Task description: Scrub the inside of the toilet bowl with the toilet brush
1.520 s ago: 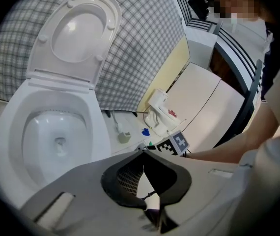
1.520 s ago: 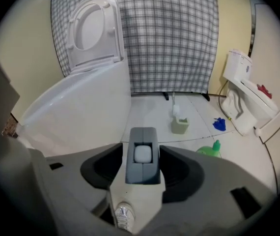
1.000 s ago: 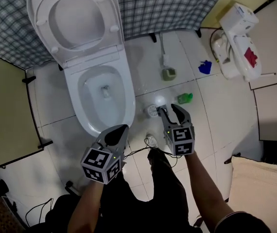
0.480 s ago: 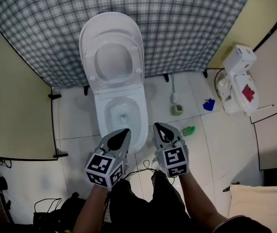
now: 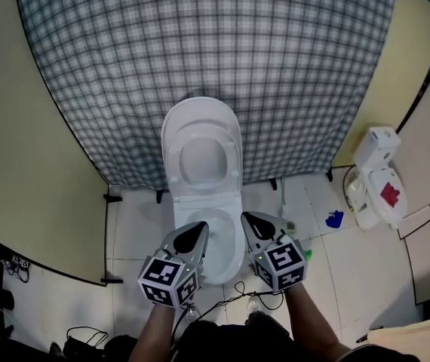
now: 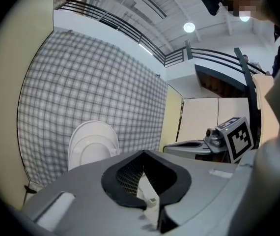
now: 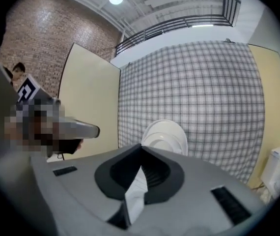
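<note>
The toilet (image 5: 201, 199) stands lid-up, its bowl seemingly unscrubbed; the left tool (image 5: 199, 228) and right tool (image 5: 250, 219) hover by its front rim, jaws together on nothing; the brush (image 5: 282, 198) stands untouched on the floor (image 5: 136, 228) just right of the toilet, so everything remains.

At lower centre the right gripper (image 7: 141, 149) has its jaws closed tip to tip, nothing between them. Just above stands the raised toilet lid (image 7: 165, 137) against a checked curtain (image 7: 199, 92), with a yellow partition (image 7: 88, 97) at left.
</note>
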Demonstrator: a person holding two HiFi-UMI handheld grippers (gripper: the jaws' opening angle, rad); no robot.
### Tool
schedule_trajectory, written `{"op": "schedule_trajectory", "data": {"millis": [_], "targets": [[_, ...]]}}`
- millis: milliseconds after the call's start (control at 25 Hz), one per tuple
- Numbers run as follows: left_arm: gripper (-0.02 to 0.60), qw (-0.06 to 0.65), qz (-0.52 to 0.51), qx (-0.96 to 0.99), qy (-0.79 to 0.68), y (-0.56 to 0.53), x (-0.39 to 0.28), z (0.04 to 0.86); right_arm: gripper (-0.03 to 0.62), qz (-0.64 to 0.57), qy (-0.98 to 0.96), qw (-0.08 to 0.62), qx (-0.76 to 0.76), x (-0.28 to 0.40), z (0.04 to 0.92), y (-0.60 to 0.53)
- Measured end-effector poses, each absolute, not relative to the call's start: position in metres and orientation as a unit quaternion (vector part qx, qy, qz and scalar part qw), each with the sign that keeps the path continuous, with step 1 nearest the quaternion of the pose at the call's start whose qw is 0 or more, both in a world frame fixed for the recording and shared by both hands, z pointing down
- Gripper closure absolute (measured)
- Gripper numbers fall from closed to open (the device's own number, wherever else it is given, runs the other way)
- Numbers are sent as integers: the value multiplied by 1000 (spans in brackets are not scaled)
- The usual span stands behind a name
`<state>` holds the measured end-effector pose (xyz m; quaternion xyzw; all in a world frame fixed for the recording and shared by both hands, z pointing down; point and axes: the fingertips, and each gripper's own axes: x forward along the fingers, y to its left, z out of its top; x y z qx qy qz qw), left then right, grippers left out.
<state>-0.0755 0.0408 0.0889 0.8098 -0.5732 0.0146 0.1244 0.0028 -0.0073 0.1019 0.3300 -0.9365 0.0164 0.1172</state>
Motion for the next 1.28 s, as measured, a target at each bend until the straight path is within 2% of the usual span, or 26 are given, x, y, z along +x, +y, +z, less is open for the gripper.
{"op": "schedule_trajectory", "data": {"millis": [120, 520, 1000, 1280], "targets": [[594, 109, 15, 811, -574, 40, -77, 69, 579, 27, -950, 72, 301, -6, 74, 0], [594, 75, 2, 823, -564, 25, -89, 8, 580, 56, -959, -2, 278, -20, 7, -12], [594, 59, -9, 823, -565, 35, -98, 22, 580, 5, -970, 13, 244, -42, 8, 8], [594, 63, -1, 828, -557, 14, -100, -3, 580, 21, -969, 11, 248, -47, -16, -14]]}}
